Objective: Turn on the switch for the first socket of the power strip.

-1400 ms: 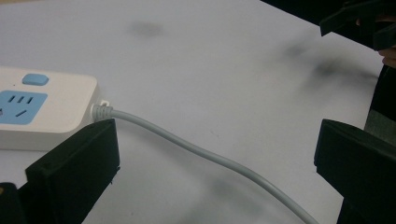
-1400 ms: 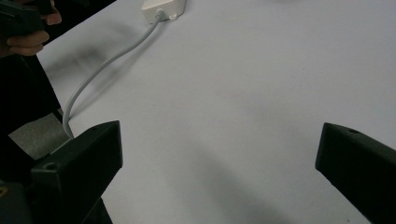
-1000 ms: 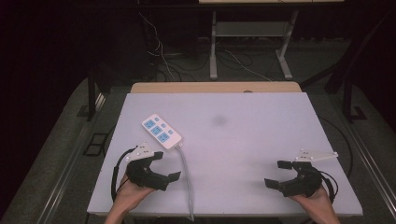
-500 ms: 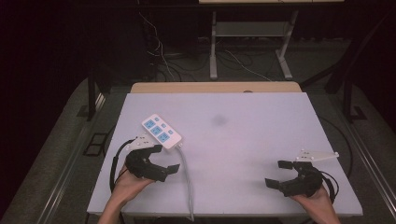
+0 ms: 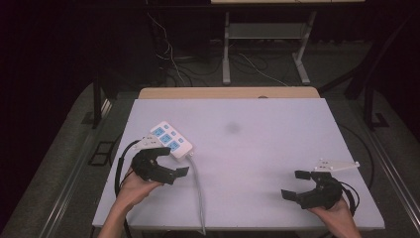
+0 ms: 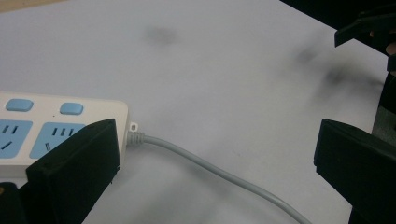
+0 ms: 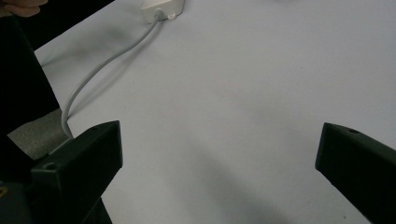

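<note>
The left hand-held gripper (image 5: pixel 166 166) hovered with its jaws wide, just at 6 o'clock of the white power strip (image 5: pixel 168 139), which lay on the left part of the table (image 5: pixel 257 148). Its grey cable (image 5: pixel 197 188) ran toward 6 o'clock. The right hand-held gripper (image 5: pixel 297 184) was also wide, well apart at 4 o'clock.

One white plastic power strip (image 5: pixel 169 140) with blue sockets lies at the left of the frame on one pale lilac table top (image 5: pixel 257 148); three blue socket faces show on it in the high view, and two blue buttons in the left gripper view. One grey cable (image 5: pixel 197 191) runs from it toward the lower edge. Two black two-jaw grippers are held over the table, the left gripper (image 5: pixel 172 163) at lower left and the right gripper (image 5: pixel 296 184) at lower right.
</note>
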